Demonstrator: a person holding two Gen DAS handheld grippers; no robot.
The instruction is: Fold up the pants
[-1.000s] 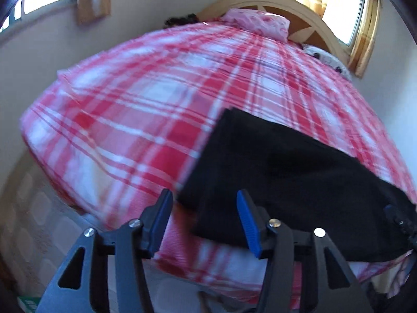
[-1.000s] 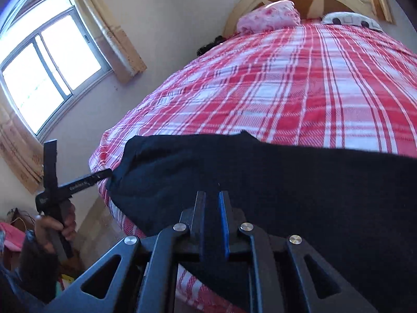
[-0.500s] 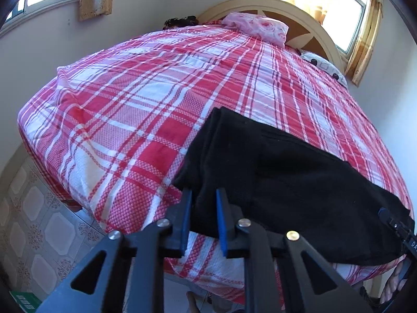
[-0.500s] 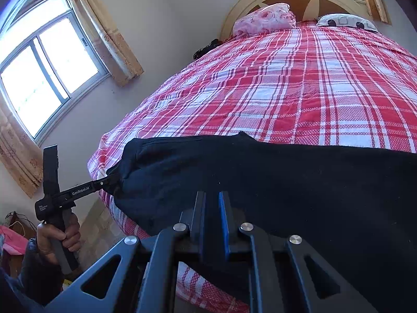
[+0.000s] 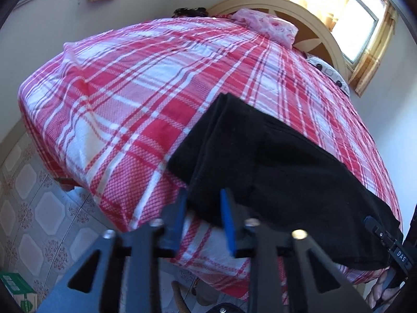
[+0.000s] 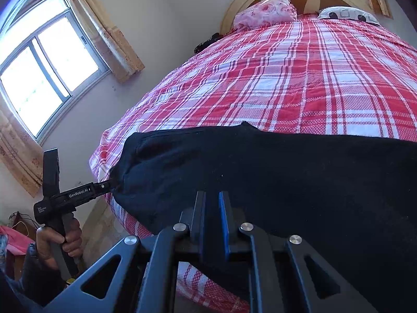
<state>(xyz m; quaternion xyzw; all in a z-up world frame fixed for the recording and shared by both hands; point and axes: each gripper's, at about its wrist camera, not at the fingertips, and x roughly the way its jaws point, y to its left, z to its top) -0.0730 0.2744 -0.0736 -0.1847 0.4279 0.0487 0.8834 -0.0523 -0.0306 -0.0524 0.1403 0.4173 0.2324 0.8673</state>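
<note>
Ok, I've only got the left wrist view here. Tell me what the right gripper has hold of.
Observer: The right gripper is shut on the near edge of the black pants; cloth fills the gap between its fingers.
Operator: Now check my left grip from the side.
Observer: The left gripper pinches the pants' corner at the near-left edge of the bed; the cloth bunches at its tip.
Operator: Describe what's behind that gripper.
Observer: A hand wraps its handle, lower than the mattress top.
</note>
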